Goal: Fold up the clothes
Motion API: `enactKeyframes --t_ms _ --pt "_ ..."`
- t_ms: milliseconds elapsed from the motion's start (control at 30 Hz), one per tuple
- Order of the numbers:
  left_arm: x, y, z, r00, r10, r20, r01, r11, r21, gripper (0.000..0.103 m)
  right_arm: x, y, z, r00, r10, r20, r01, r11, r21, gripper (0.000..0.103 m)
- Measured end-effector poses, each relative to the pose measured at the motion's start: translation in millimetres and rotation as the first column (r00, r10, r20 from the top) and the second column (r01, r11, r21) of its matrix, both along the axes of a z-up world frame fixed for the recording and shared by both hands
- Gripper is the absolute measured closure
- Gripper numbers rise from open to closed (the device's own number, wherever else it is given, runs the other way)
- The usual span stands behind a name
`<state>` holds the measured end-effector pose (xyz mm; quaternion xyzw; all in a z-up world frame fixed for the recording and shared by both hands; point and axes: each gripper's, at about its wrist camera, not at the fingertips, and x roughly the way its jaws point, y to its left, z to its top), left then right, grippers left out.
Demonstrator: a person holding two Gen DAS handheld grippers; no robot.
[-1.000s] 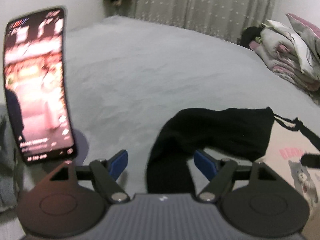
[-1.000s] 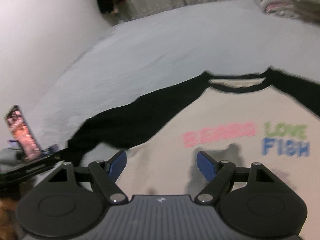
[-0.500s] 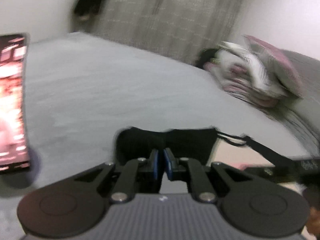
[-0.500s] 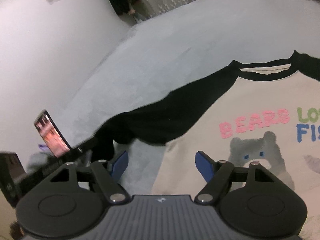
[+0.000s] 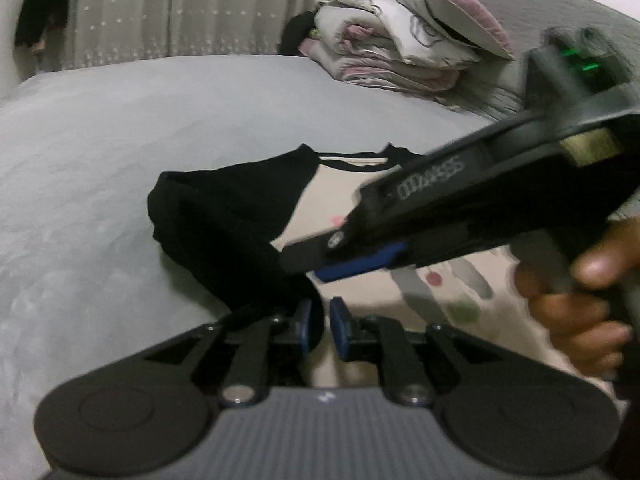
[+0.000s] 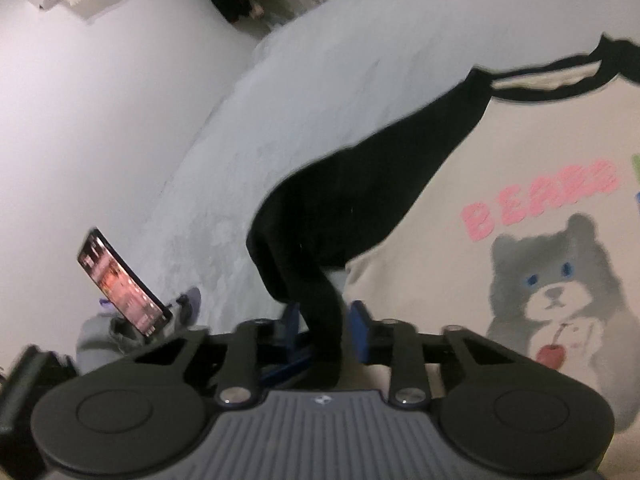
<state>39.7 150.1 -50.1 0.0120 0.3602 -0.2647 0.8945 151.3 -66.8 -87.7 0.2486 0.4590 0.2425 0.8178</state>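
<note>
A cream shirt (image 6: pixel 460 184) with a bear print and black sleeves lies face up on the grey bed (image 5: pixel 100 168). Its black sleeve (image 6: pixel 360 200) is pulled in toward the shirt's body and bunches at both grippers. In the left wrist view the sleeve (image 5: pixel 224 216) ends in my left gripper (image 5: pixel 322 328), whose jaws pinch its end while opening slightly. My right gripper (image 6: pixel 325 322) is closing, with the sleeve gathered between its blue pads. A hand (image 5: pixel 580 300) holds the right gripper (image 5: pixel 310 262), which reaches in over the shirt just above my left jaws.
A lit phone (image 6: pixel 120 284) stands propped by a grey garment (image 6: pixel 96 336) at the bed's left edge beside the white wall (image 6: pixel 100 120). Folded bedding and pillows (image 5: pixel 400 48) are stacked at the far right. Curtains (image 5: pixel 200 8) hang behind the bed.
My left gripper shut on the sleeve end and swung right, dragging it toward the shirt body. My right gripper sank and narrowed around the same sleeve, and now shows in the left wrist view.
</note>
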Motion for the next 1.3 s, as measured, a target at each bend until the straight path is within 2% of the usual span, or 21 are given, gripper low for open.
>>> enactKeyframes --t_ms 133,233,367,467,667,767,800,967,1067,1100,1133,1167,1200,1300 --pt "-14.1 19.9 18.1 0.999 0.012 0.043 -0.011 1.0 -0.019 0.059 3.7 11.6 -10.4 1.0 0.019 -0.011 -0.02 0.998 -0.064 0.093" --pt "-19.9 43.5 27.0 0.996 0.075 0.056 -0.074 0.997 -0.015 0.056 3.1 12.0 -8.2 1.0 0.002 0.009 -0.001 0.991 -0.131 0.094" --pt "-24.1 72.6 25.5 0.989 0.149 0.009 -0.149 0.989 0.0 0.049 3.3 9.9 -6.3 1.0 -0.015 0.015 0.018 0.984 -0.175 0.096" --pt "-20.1 78.5 18.9 0.99 0.139 -0.036 -0.138 0.99 0.024 0.043 4.1 9.1 -6.7 1.0 -0.024 0.018 0.027 0.978 -0.206 0.097" --pt "-22.7 87.4 6.1 0.985 0.122 -0.126 -0.126 0.992 -0.019 0.042 5.1 7.2 -7.7 0.999 -0.031 0.01 0.033 0.974 -0.226 0.097" --pt "-29.1 91.0 11.3 0.991 0.079 -0.104 -0.088 0.993 -0.077 0.039 3.7 7.2 -3.9 0.999 -0.025 0.02 0.029 0.975 -0.219 0.096" --pt "-30.5 89.2 11.6 0.993 0.061 -0.1 -0.069 0.994 -0.082 0.036 3.3 7.1 -2.6 1.0 -0.023 0.019 0.027 0.976 -0.215 0.096" --pt "-35.4 76.3 9.9 0.994 -0.026 -0.103 0.018 0.997 -0.074 0.035 -0.1 5.1 2.0 1.0 -0.027 0.013 0.029 0.982 -0.187 0.094" --pt "-34.7 66.4 4.8 0.992 -0.035 -0.118 0.027 0.998 -0.063 0.041 -1.3 3.8 4.4 1.0 -0.027 0.009 0.029 0.988 -0.154 0.085" --pt "-34.5 63.8 2.9 0.992 -0.032 -0.123 0.025 0.998 -0.063 0.054 -1.6 3.5 5.3 1.0 -0.026 0.009 0.027 0.99 -0.14 0.081" --pt "-34.0 61.1 0.8 0.99 -0.033 -0.134 0.025 0.998 -0.061 0.075 -2.1 4.3 5.6 1.0 -0.015 0.003 0.016 0.993 -0.12 0.08" --pt "-33.1 60.6 -0.6 0.989 -0.028 -0.148 0.019 0.998 -0.063 0.086 -2.6 5.1 5.9 1.0 -0.004 -0.002 0.004 0.995 -0.1 0.078" --pt "-32.2 60.4 -1.9 0.986 -0.023 -0.162 0.013 0.998 -0.065 0.092 -3.1 5.9 6.2 1.0 0.007 -0.008 -0.007 0.997 -0.079 0.078" --pt "-34.7 61.4 3.7 0.992 0.008 -0.125 -0.017 0.997 -0.075 0.092 -4.4 8.5 6.7 0.998 0.047 -0.031 -0.047 0.999 -0.008 0.076"
